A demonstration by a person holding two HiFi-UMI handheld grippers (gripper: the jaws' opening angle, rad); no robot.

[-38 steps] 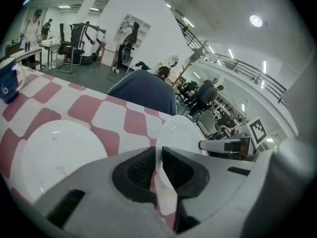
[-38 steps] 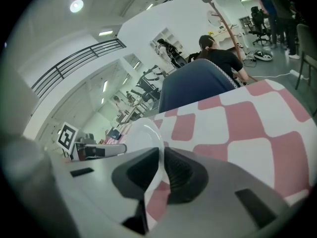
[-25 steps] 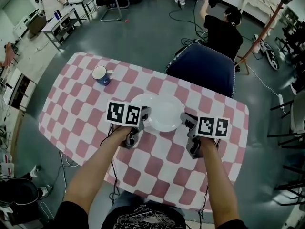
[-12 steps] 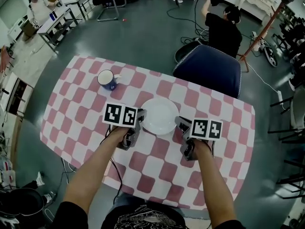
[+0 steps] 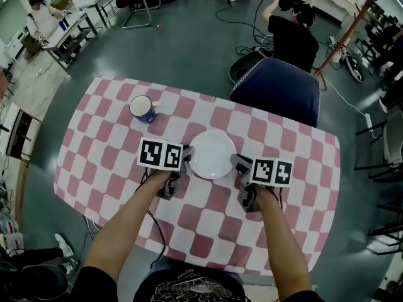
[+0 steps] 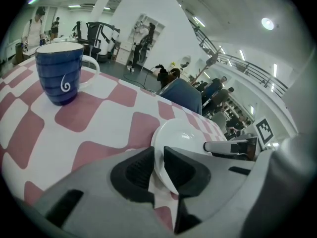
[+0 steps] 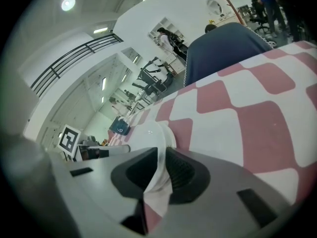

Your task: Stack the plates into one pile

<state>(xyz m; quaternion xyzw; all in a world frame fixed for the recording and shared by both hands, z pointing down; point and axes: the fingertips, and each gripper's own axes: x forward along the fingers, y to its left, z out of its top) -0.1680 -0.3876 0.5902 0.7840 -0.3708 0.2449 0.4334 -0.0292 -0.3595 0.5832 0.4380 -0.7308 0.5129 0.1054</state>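
Observation:
A white plate (image 5: pixel 213 155) lies on the pink-and-white checked table (image 5: pixel 107 168), and a second white rim seems to show under it in the right gripper view. My left gripper (image 5: pixel 184 162) holds the plate's left rim, my right gripper (image 5: pixel 236 163) its right rim. In the left gripper view the rim of the plate (image 6: pixel 183 133) fills the narrow gap of the left gripper (image 6: pixel 159 162). The right gripper (image 7: pixel 161 170) likewise has the plate's (image 7: pixel 148 135) edge between its pads. Both pairs of jaws have just been opening a little, with the rim still between them.
A blue mug (image 5: pixel 141 108) stands at the table's far left and shows big in the left gripper view as the mug (image 6: pixel 60 72). A dark blue chair (image 5: pixel 277 87) is pushed against the far edge. People and desks stand on the floor beyond.
Both grippers and the plate have sunk towards the table and drawn a little nearer. An offset second rim seen one second ago is now covered by the plate.

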